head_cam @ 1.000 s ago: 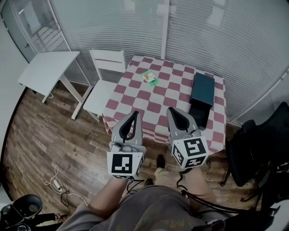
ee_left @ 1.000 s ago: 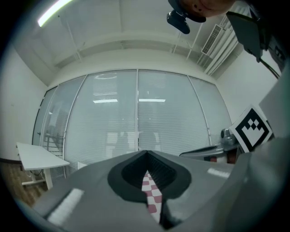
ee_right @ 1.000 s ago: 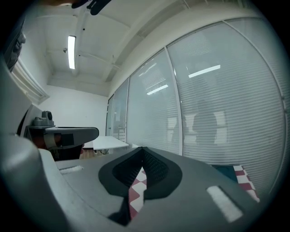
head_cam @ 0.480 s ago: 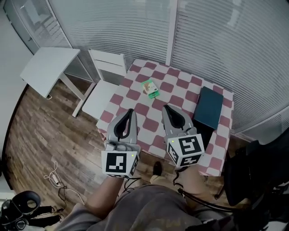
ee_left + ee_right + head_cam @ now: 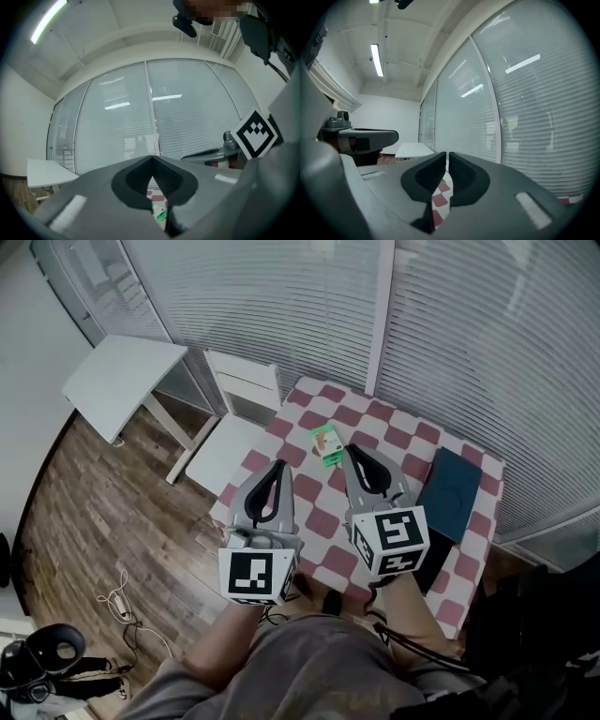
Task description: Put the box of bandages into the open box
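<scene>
I hold both tongs out over the near edge of the worktop (image 5: pixel 398 427). I judge this as the approach, with nothing gripped yet. The left tongs (image 5: pixel 278 468) are closed tip to tip on nothing. The right tongs (image 5: pixel 352 452) are pinched to a thin slit, also empty. The box of bandages (image 5: pixel 326 444) lies on the checkered cloth between the 2 tips, nearer the right one. The open box (image 5: pixel 450 491) sits off to the right of the right tongs.

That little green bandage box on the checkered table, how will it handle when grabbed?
The bandage box looks small and cardboard: probably light, and crushable if squeezed hard. It lies flat, so rolling or tipping seems unlikely. Pushed, it may bunch the tablecloth.
</scene>
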Motion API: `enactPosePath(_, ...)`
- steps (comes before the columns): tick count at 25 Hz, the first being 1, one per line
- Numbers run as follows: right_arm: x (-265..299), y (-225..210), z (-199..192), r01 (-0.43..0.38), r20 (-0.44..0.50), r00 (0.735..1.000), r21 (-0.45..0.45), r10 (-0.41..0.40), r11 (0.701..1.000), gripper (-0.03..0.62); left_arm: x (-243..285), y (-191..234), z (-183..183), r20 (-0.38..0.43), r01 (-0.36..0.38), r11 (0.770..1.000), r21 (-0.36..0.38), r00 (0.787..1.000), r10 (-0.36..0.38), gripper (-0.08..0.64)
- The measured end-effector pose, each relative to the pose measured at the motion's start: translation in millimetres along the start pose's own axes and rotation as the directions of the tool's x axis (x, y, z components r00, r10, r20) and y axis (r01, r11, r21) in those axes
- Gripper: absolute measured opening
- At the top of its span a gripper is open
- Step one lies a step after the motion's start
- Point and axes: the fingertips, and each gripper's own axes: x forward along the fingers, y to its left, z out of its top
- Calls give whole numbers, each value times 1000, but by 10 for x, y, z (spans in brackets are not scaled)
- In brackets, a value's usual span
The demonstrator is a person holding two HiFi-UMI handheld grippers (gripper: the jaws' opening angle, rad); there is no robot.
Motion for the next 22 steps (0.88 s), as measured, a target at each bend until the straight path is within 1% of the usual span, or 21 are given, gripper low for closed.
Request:
enactPosePath(4, 223, -22, -139, 0, -40, 999, 5, 0, 1000, 54, 157, 147, -149, -27, -4, 1000, -8, 1000, 3, 0)
enactPosePath(6, 366, -36, -256, 0, -68, 998, 10, 0, 1000, 69, 257, 242, -223, -35, -4, 1000, -15, 999, 4, 0)
enactPosePath(8, 519, -46, -403, -8, -103, 995, 21, 10, 1000, 103, 367, 326, -322, -40, 6, 1000, -21, 999, -6, 0)
enactPosePath(10, 702, -64, -575, -19, -140, 990, 37, 24, 999, 143, 507, 429, -438, -72, 14, 999, -33, 997, -17, 0)
enactPosePath(12, 932, -105, -780, -21, -183, 983, 42, 29, 999, 175, 667, 574, -569, -87, 11, 998, -57, 996, -16, 0)
enactPosePath(14, 1105, -126, -1042, -15, -243, 970, 51, 27, 999, 203, 777, 702, -748, -107, 11, 997, -82, 994, -20, 0)
enactPosePath(17, 1211, -138, -1434, 5, -336, 942, 77, 22, 997, 249, 874, 808, -1057, -168, 20, 992, -126, 985, -41, 0)
enactPosePath(21, 1473, -285, -1854, 29, -409, 913, 68, 2, 997, 307, 1152, 908, -1439, -227, 34, 986, -163, 971, -71, 0)
enactPosePath(22, 1536, -314, -1966, 33, -428, 904, 61, -3, 998, 330, 1220, 918, -1534, -241, 41, 985, -169, 967, -81, 0)
